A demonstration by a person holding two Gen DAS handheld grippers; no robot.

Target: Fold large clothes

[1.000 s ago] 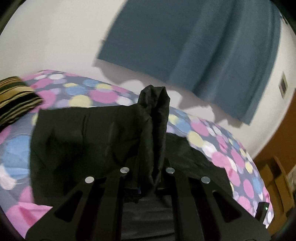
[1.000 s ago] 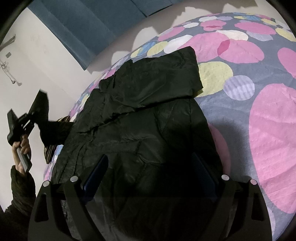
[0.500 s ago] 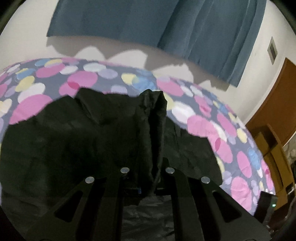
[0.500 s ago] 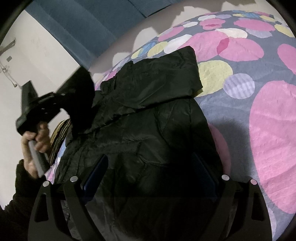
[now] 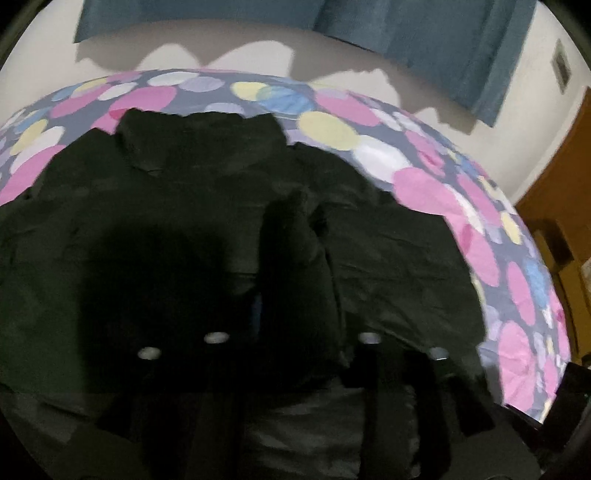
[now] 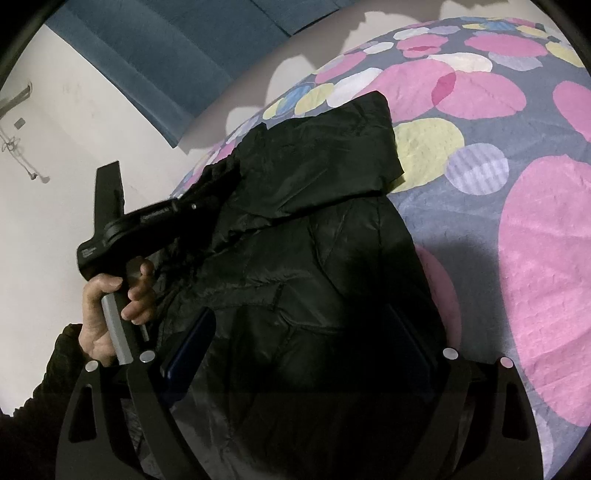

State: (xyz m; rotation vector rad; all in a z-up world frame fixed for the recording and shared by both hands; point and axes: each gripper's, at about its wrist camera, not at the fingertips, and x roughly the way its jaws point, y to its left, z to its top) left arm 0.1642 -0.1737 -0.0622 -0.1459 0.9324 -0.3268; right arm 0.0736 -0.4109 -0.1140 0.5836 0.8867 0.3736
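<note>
A large black jacket [image 6: 317, 258] lies spread on a bed with a dotted sheet [image 6: 535, 229]. In the left wrist view the jacket [image 5: 166, 221] fills the middle. My left gripper [image 5: 291, 295] is shut on a bunched fold of the jacket, carried over the jacket's body. It also shows in the right wrist view [image 6: 218, 177], held in a hand at the left. My right gripper [image 6: 299, 332] is open wide, low over the jacket's near part. The jacket's hood [image 6: 332, 147] lies flat at the far end.
A blue curtain [image 5: 406, 33] hangs on the white wall behind the bed. A brown wooden door and furniture [image 5: 561, 206] stand at the right of the bed. The sheet is bare to the right of the jacket.
My left gripper has swung the held fold from the jacket's left side in over its body and lowered it. The right gripper has stayed still and open.
</note>
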